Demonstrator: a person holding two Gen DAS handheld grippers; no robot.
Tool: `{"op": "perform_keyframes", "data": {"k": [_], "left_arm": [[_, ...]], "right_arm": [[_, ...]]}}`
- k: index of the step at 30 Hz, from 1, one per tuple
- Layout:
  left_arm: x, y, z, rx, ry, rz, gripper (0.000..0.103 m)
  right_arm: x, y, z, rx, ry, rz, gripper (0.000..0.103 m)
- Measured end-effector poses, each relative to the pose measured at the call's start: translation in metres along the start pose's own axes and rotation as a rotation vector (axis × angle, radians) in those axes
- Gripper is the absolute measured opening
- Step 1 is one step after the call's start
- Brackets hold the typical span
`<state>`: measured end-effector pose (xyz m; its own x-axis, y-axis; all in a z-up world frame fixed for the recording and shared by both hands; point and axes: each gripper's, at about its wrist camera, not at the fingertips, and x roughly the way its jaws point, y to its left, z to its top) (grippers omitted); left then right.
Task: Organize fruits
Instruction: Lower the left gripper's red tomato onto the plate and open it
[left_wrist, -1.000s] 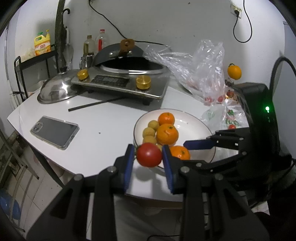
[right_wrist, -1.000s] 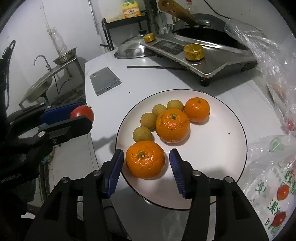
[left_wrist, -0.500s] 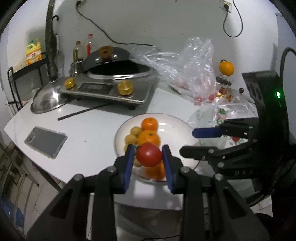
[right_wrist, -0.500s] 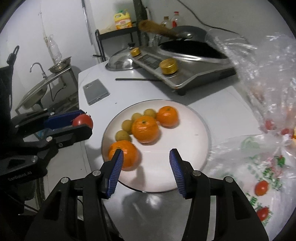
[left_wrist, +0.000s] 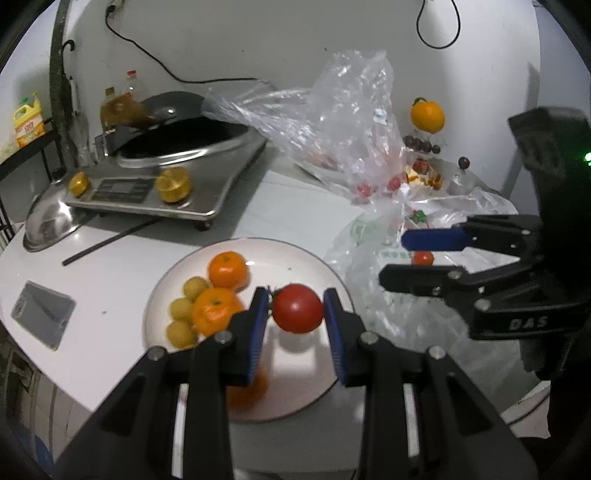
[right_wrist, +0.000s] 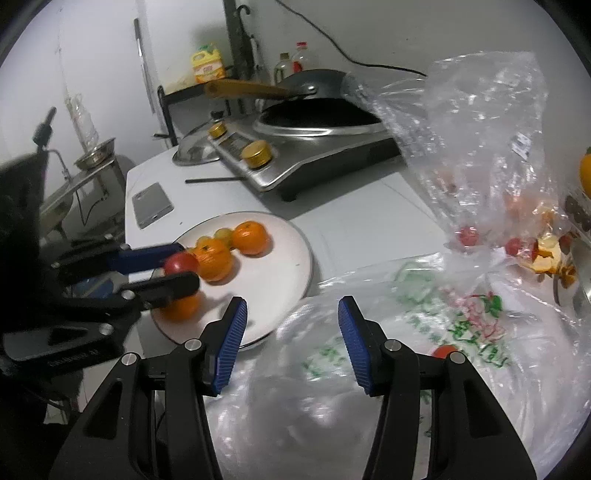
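My left gripper (left_wrist: 297, 314) is shut on a red tomato (left_wrist: 297, 308) and holds it above the white plate (left_wrist: 295, 254). The plate carries three oranges (left_wrist: 228, 270) and small yellow fruits (left_wrist: 181, 308). In the right wrist view the tomato (right_wrist: 180, 263) hangs over the plate's (right_wrist: 288, 258) near side. My right gripper (right_wrist: 291, 334) is open and empty, above a printed plastic bag (right_wrist: 424, 332) that holds small tomatoes (right_wrist: 443, 350). It also shows in the left wrist view (left_wrist: 424, 254), right of the plate.
An induction cooker with a wok (left_wrist: 166, 170) stands at the back left, a metal lid (left_wrist: 48, 225) and a black chopstick (left_wrist: 110, 236) beside it. A phone (left_wrist: 42, 314) lies near the left table edge. A clear bag (left_wrist: 351, 129) with fruit stands behind the plate.
My left gripper has carried the tomato forward, over the plate. My right gripper has swung right, off the plate's orange and over the printed bag.
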<state>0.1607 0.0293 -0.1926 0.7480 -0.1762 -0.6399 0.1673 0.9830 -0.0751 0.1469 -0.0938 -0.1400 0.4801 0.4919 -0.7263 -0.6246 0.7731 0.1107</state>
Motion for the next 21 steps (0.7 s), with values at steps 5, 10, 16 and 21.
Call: {"op": "perform_keyframes", "data": {"k": [5, 10, 16, 21], "left_arm": [[0.026, -0.005, 0.012, -0.012, 0.027, 0.008, 0.031], [0.048, -0.003, 0.017, -0.026, 0.058, 0.024, 0.031], [0.069, 0.003, 0.017, -0.052, 0.108, 0.025, 0.031], [0.08, 0.003, 0.019, -0.061, 0.145, 0.006, 0.032]], "right_arm": [[-0.002, -0.017, 0.001, 0.027, -0.035, 0.022, 0.054], [0.006, -0.032, -0.002, 0.044, -0.034, 0.023, 0.054], [0.013, -0.044, -0.002, 0.054, -0.032, 0.033, 0.054], [0.018, -0.051, -0.002, 0.067, -0.04, 0.031, 0.054]]}}
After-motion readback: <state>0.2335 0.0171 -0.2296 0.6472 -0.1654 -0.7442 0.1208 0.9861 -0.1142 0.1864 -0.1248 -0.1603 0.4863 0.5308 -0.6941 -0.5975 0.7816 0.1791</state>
